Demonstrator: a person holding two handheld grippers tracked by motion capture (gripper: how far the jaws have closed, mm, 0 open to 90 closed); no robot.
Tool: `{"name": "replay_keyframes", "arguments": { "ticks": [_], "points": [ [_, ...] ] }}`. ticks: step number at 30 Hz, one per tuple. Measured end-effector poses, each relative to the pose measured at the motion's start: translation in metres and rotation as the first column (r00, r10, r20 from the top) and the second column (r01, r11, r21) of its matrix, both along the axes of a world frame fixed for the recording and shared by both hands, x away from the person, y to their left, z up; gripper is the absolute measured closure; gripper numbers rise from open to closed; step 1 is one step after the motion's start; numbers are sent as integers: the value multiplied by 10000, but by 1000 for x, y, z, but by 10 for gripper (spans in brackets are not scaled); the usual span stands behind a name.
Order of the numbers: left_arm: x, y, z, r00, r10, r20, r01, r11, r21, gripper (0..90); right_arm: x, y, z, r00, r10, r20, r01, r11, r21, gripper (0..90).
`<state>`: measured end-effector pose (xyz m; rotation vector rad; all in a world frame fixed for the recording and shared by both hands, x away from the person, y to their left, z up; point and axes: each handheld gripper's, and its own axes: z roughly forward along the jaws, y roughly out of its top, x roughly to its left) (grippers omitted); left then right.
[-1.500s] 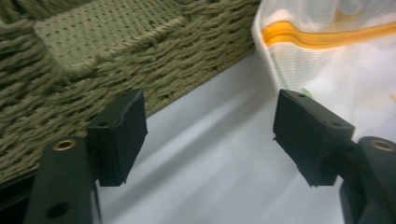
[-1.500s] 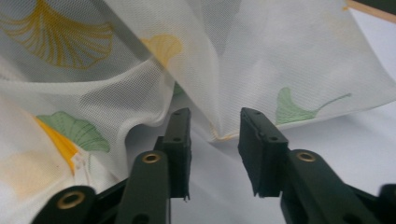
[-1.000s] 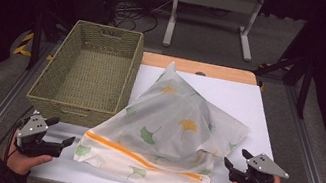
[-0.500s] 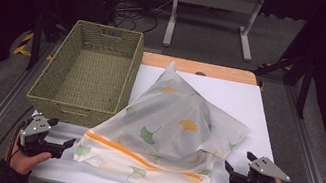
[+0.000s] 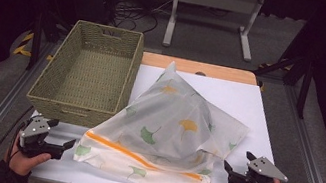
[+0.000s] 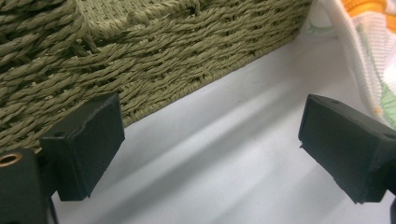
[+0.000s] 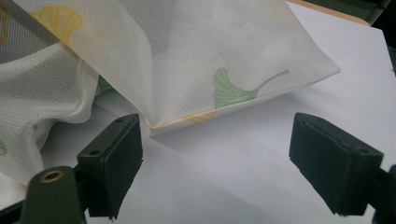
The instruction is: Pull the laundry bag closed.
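Both sets of jaws have just been opening over the last second, and my hands have barely shifted from where they sat at the near corners of the table. Left gripper is down at the near left, jaws spread wide with nothing between them, just bare white tabletop. In the left gripper view I see the woven side of the wicker basket right ahead, and the cloth hanging in at the right edge, apart from the pads.

Right gripper sits at the near right, jaws also standing wide and empty. In the right gripper view the folded edge of the cloth lies just beyond the left pad, close but not pinched, with clear white surface running between the two pads.

That cloth, a sheer white sheet printed with green and yellow ginkgo leaves and an orange stripe near its front edge, lies rumpled across the middle of the table, between my two grippers. Its left side rests against the basket, which stands on the left part of the table.
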<state>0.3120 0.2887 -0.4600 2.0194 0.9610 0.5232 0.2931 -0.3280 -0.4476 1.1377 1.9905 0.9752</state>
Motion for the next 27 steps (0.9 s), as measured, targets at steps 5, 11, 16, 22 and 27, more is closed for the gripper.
{"name": "replay_keyframes", "arguments": {
  "ticks": [5, 11, 16, 22, 27],
  "points": [
    [-1, 0, 1, 9999, 87, 89, -88, 10000, 38, 76, 0, 0, 0, 10000, -36, -10, 36, 10000, -48, 191],
    [-1, -1, 0, 10000, 41, 16, -41, 10000, 79, 76, 0, 0, 1, 10000, -39, 48, 39, 10000, -23, 192],
    [-1, -4, -2, 9999, -39, -98, 43, 9990, 435, 77, 0, 0, 1, 10000, -42, 13, 42, 10000, -44, 192],
    [0, -1, 0, 10000, 50, 26, -51, 9997, 223, 77, 0, 0, 1, 10000, -33, 51, 33, 10000, -10, 192],
    [0, -2, 0, 10000, 75, 61, -76, 9996, 278, 77, 0, -1, 1, 10000, -39, 17, 39, 10000, 1, 199]
  ]
}}
